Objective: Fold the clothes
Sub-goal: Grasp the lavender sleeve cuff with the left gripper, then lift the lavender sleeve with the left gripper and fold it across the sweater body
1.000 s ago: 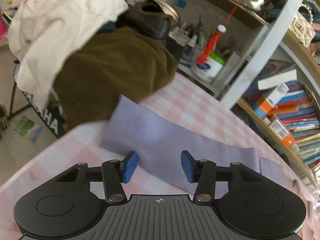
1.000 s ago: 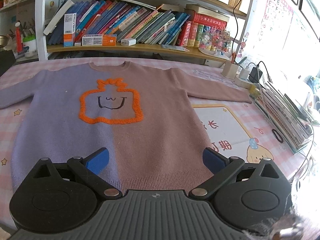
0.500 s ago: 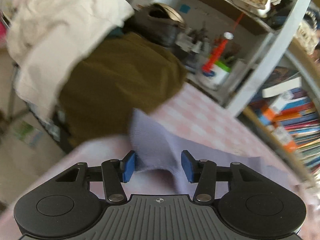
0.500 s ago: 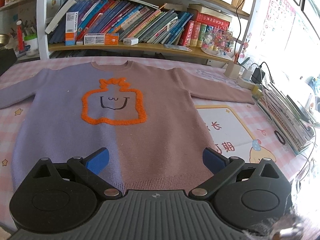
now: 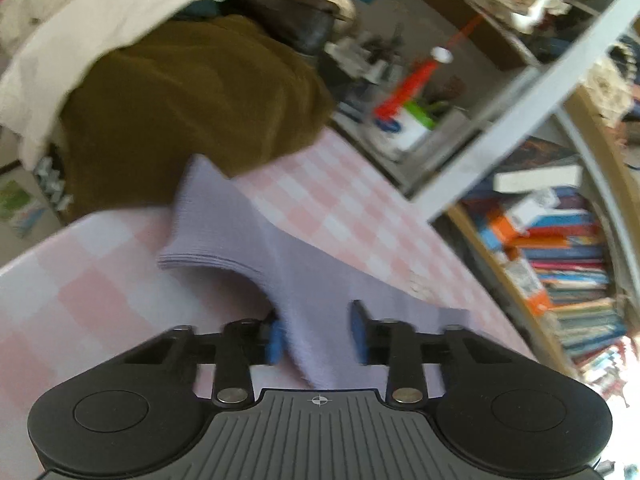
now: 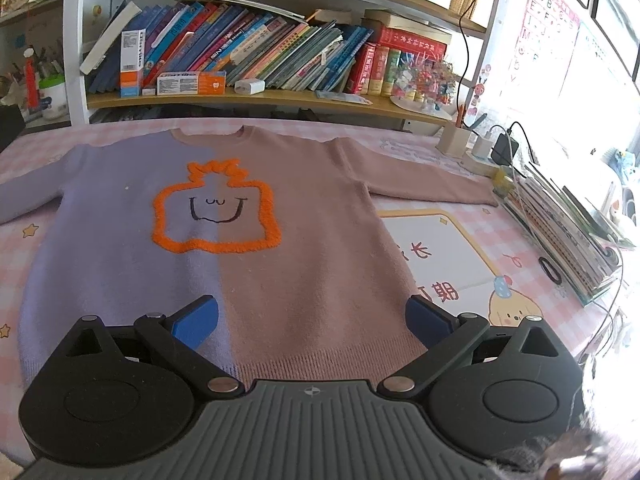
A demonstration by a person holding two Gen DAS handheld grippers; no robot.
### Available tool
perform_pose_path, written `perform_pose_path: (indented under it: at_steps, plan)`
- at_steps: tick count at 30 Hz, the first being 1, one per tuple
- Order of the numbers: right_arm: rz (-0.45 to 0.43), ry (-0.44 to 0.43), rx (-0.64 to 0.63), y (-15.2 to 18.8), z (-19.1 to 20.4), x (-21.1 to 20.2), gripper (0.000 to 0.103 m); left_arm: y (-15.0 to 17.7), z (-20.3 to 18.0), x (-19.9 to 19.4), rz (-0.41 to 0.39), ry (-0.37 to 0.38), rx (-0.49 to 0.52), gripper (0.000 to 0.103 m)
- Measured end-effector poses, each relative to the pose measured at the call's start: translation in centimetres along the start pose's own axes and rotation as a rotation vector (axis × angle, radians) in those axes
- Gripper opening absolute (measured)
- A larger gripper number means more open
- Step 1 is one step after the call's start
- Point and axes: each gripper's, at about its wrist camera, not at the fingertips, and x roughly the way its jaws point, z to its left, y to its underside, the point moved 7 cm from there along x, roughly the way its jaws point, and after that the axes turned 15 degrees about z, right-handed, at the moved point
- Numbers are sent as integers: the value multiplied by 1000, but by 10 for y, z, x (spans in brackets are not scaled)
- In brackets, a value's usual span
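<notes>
A sweater [image 6: 248, 248], lilac on its left half and dusty pink on its right, lies flat and face up on the pink checked tablecloth [image 6: 472, 264]. It has an orange fluffy outline with a smiling face on the chest. My left gripper [image 5: 318, 334] is closed on the lilac sleeve [image 5: 256, 248] and holds it lifted off the table, with the cuff hanging forward. My right gripper [image 6: 312, 320] is open and empty, just above the sweater's bottom hem.
A bookshelf [image 6: 256, 96] runs along the table's far edge. Stacked magazines [image 6: 568, 232], a charger and a pen holder [image 6: 452, 140] sit at the right. A pile of brown and cream clothes [image 5: 168, 92] hangs beyond the table's left end.
My left gripper has narrowed onto the lilac sleeve and lifted it off the table; the cuff now bunches and hangs. The right gripper has barely moved.
</notes>
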Motion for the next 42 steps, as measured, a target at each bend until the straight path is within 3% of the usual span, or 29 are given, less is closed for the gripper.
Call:
perform_pose_path:
  at_steps: [2, 5, 11, 16, 27, 36, 42]
  plan:
    - [0, -4, 1, -1, -1, 1, 101, -5, 9, -2, -17, -33, -32, 5]
    - [-1, -10, 3, -1, -3, 3, 101, -10, 13, -5, -37, -46, -32, 4]
    - [-2, -22, 7, -3, -7, 6, 101, -23, -23, -32, -150, -1, 92, 3]
    - [-2, -36, 8, -5, -10, 10, 101, -22, -47, -37, -171, 20, 141, 3]
    - [8, -142, -47, -21, -22, 38, 101, 5, -96, -49, -211, 12, 223, 3]
    - [8, -256, -115, -40, -56, 62, 101, 47, -184, -56, -255, -13, 369, 4]
    - [0, -317, -159, -50, -83, 73, 101, 83, -243, -34, -249, -9, 442, 4]
